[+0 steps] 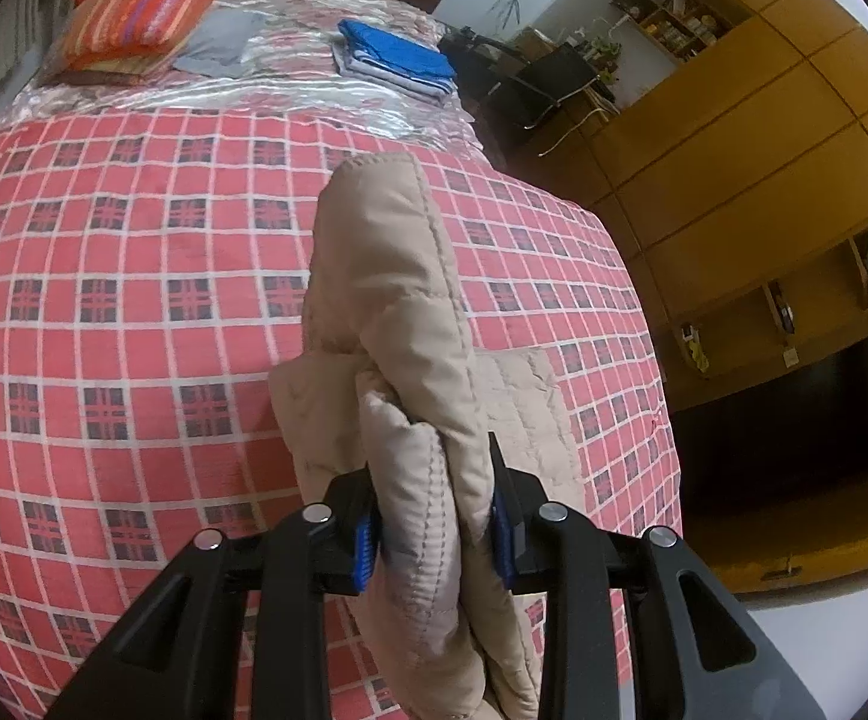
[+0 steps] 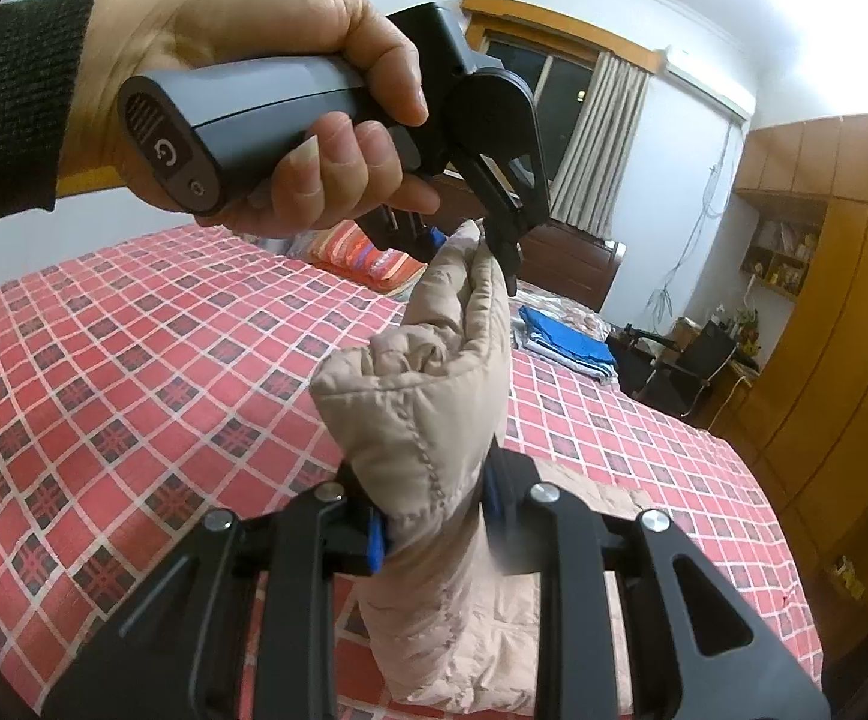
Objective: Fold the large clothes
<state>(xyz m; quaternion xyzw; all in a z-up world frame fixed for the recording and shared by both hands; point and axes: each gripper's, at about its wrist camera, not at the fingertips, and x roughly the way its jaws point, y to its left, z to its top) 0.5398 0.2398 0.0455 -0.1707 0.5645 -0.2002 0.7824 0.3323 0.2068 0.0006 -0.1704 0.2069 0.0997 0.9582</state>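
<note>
Above the red-checked bed, near its right edge, both the left tongs and right tongs pinch a padded beige jacket, lifting its upper part while the rest trails on the bedspread.

Left hand-held gripper: black angular linkage arms, silver round pivot screws along the top, blue ribbed pads inside each finger. Right hand-held gripper: same build, black frame, silver screws, blue pad at 9 o'clock of the gap. Seen from the right wrist view, the left unit has a grey handle with a dark end cap carrying a power symbol and slot grille. Person's hand wears a dark knit sleeve.
</note>
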